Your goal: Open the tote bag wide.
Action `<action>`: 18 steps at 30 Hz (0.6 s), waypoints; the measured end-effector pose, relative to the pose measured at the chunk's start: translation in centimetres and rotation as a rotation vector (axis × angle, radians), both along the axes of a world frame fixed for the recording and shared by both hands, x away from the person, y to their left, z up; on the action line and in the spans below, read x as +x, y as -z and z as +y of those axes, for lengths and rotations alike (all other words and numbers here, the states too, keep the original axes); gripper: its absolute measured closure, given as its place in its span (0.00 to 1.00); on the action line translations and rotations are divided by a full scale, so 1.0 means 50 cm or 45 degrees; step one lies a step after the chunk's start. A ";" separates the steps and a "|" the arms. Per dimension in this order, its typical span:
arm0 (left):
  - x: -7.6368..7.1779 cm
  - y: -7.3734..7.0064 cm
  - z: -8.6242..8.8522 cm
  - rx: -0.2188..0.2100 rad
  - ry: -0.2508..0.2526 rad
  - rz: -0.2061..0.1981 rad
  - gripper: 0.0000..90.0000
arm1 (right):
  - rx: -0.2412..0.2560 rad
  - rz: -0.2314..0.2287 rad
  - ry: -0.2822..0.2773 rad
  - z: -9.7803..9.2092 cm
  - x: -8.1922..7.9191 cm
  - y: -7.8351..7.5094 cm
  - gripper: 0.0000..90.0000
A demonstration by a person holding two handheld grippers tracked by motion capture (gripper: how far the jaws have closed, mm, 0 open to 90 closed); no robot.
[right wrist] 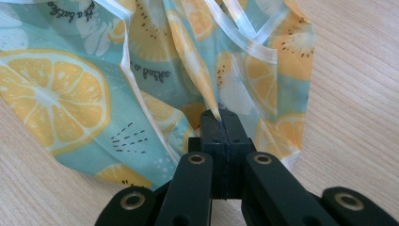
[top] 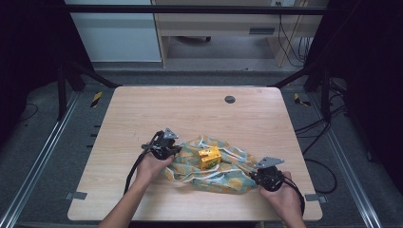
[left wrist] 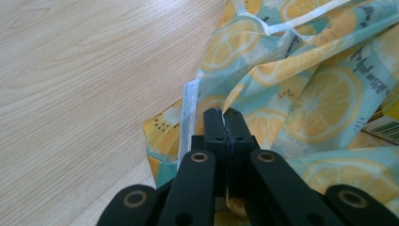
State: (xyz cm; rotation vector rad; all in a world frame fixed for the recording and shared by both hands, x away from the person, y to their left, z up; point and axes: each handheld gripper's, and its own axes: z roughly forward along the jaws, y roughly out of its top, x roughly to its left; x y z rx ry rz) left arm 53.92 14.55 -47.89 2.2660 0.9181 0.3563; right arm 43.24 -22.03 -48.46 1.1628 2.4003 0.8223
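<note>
A crumpled teal cloth bag printed with lemon slices (top: 223, 173) lies on the wooden table (top: 190, 114) near its front edge. An orange-yellow carton (top: 209, 157) sits on top of the bag's middle. My left gripper (top: 172, 152) is at the bag's left end, shut on a fold of the fabric (left wrist: 244, 101). My right gripper (top: 255, 176) is at the bag's right end, shut on a pinched pleat of the bag (right wrist: 197, 70). White-edged handles (right wrist: 244, 28) trail across the fabric. A corner of the carton's label (left wrist: 383, 125) peeks in at the right of the left gripper view.
A small round grey grommet (top: 230, 99) is set into the far part of the table. Bare wood stretches behind and to the left of the bag. Metal rails (top: 38, 161) and cables (top: 318, 142) run along the floor beside the table.
</note>
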 end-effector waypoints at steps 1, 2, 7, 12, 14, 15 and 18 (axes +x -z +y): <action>0.000 0.000 0.000 0.000 0.000 0.000 1.00 | -0.002 0.000 -0.001 0.000 0.000 0.000 1.00; 0.000 0.001 0.000 -0.002 -0.001 0.001 1.00 | -0.001 0.000 0.001 0.000 -0.001 0.000 1.00; -0.002 0.006 0.000 0.001 0.006 0.000 1.00 | -0.016 0.001 0.000 0.000 0.001 0.003 1.00; -0.003 0.008 0.000 -0.004 0.003 -0.008 1.00 | -0.012 0.005 0.011 0.000 0.002 0.005 1.00; -0.003 0.009 0.000 -0.003 0.002 -0.008 1.00 | -0.015 0.007 0.013 -0.001 0.002 0.005 1.00; -0.003 0.010 -0.001 -0.005 0.002 -0.005 1.00 | -0.015 0.008 0.014 -0.001 0.003 0.006 1.00; -0.003 0.011 -0.001 -0.001 0.002 -0.009 1.00 | -0.018 0.008 0.016 -0.001 0.003 0.007 1.00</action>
